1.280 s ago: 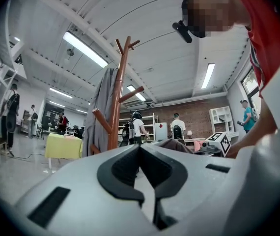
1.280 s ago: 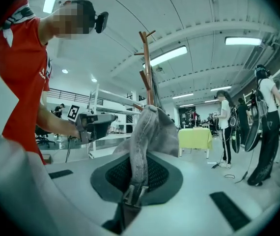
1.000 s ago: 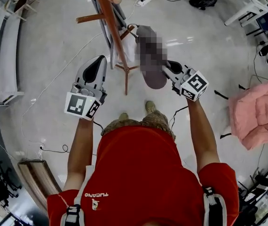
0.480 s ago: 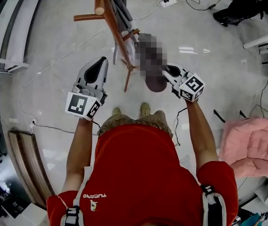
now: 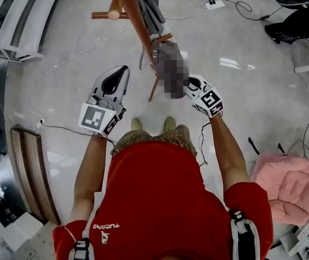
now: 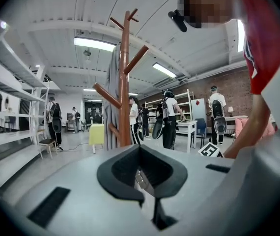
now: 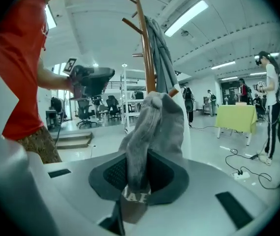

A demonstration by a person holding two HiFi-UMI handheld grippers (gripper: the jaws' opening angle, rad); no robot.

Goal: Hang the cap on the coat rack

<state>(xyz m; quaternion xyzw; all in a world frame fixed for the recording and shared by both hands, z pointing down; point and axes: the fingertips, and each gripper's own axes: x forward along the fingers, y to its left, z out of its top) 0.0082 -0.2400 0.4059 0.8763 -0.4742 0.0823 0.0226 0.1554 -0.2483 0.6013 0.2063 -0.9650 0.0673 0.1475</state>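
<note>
The wooden coat rack (image 5: 138, 20) stands just ahead of me, with a grey garment (image 5: 146, 4) on it. The grey cap (image 5: 169, 52) is draped over a low peg on the rack's right side. My right gripper (image 5: 190, 83) is at the cap's lower edge. In the right gripper view the cap (image 7: 154, 127) rises from between the jaws toward the rack (image 7: 148, 48). Those jaws are opening, with the cap's band still between them. My left gripper (image 5: 116, 76) hovers left of the pole, shut and empty. The left gripper view shows the rack (image 6: 124, 82) beyond the jaws.
A pink padded garment (image 5: 290, 186) lies at the lower right. Cables and a power strip (image 5: 214, 4) trail over the floor behind the rack. A wooden board (image 5: 30, 172) and white shelving (image 5: 19, 15) are at the left. Other people stand far off in the room.
I have come closer to the rack. The right gripper carried the cap up and left onto the low peg. The left gripper kept its place beside the pole.
</note>
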